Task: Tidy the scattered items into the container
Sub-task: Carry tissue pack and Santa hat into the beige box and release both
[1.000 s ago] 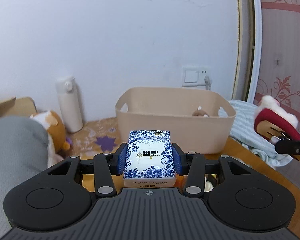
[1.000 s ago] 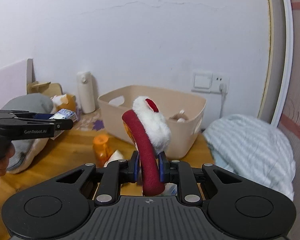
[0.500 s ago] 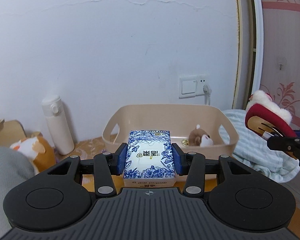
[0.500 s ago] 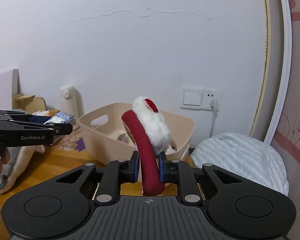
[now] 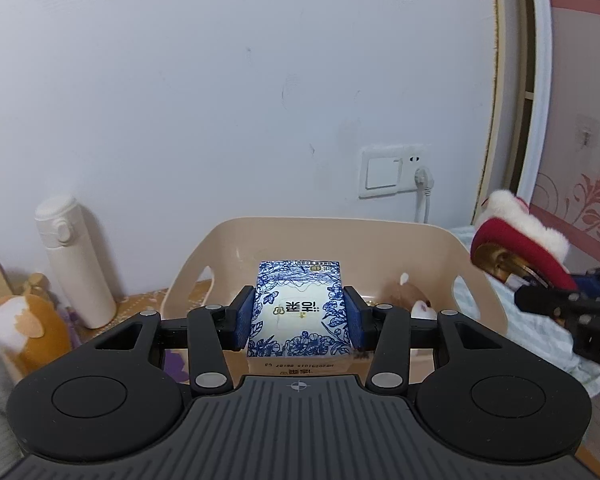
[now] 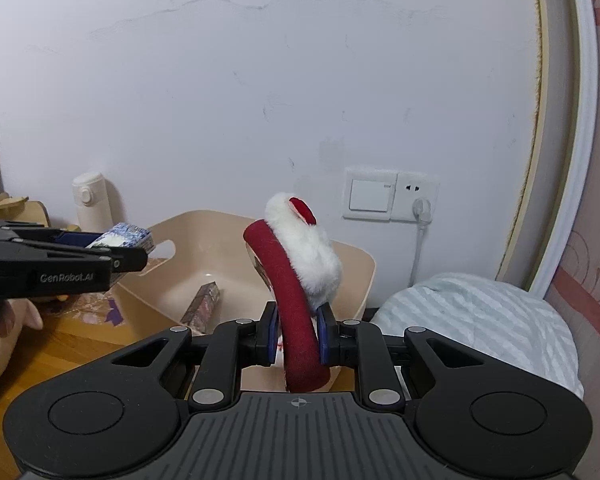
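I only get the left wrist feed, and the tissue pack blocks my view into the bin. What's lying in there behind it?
Observer: The right wrist view shows a dark patterned box lying on the floor of the beige bin.
Operator: How is the right gripper gripping its item?
Observer: The right gripper is shut on the red band of the plush headband. The white fluff stands above the jaws.
Operator: Where is my pack relative to the bin?
Observer: The tissue pack, held in the left gripper, is above the bin's left end wall, near the handle cutout.
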Tool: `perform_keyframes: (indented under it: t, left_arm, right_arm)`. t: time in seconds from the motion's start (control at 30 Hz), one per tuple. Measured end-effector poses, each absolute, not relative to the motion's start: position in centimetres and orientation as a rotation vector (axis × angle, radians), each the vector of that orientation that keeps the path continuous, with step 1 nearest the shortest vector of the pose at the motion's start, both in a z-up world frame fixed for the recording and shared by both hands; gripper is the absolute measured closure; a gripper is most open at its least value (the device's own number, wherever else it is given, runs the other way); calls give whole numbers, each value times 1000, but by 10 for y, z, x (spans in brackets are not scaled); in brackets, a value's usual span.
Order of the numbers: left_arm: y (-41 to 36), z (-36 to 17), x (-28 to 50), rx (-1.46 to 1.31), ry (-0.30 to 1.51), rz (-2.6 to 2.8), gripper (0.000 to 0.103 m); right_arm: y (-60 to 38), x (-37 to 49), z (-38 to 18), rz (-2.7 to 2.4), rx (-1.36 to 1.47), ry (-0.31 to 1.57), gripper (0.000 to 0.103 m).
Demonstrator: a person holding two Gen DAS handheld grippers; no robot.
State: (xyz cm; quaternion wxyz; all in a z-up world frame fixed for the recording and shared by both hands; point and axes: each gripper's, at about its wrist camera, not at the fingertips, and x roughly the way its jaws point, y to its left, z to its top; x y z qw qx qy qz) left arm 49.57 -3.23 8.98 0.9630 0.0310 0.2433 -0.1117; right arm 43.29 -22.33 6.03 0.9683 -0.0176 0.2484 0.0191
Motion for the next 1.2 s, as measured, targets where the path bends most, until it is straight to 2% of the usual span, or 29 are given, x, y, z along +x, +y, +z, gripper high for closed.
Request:
perform_keyframes:
  t: [0.5,0.9,1.03,1.07,1.1,1.17,1.2]
  left_arm:
    - [-62,64,555,102,634,-226,56]
    - [-65,31,581,134,745,-162,56]
    - [-64,28,578,166,729,-178,55]
    - [-63,29,576,163,724,-185,50]
    - [-62,31,575,155,719,-189,40]
    - [-59,35,572,129,701,-192,27]
    - [-57,38,570,115,691,-192,23]
  right_arm:
    - [-208,498,30,86,-81,646,86]
    - [-211,516,17,64,-102,722,85]
    - [-213,517,19,68,-101,719,70]
    - [-213,516,21,72,-100,713,68]
    - [-213,515,23,75,-99,708,65]
    - [-213,514,26,79,-96,699,57]
    - [-213,513,28,81,-95,692,52]
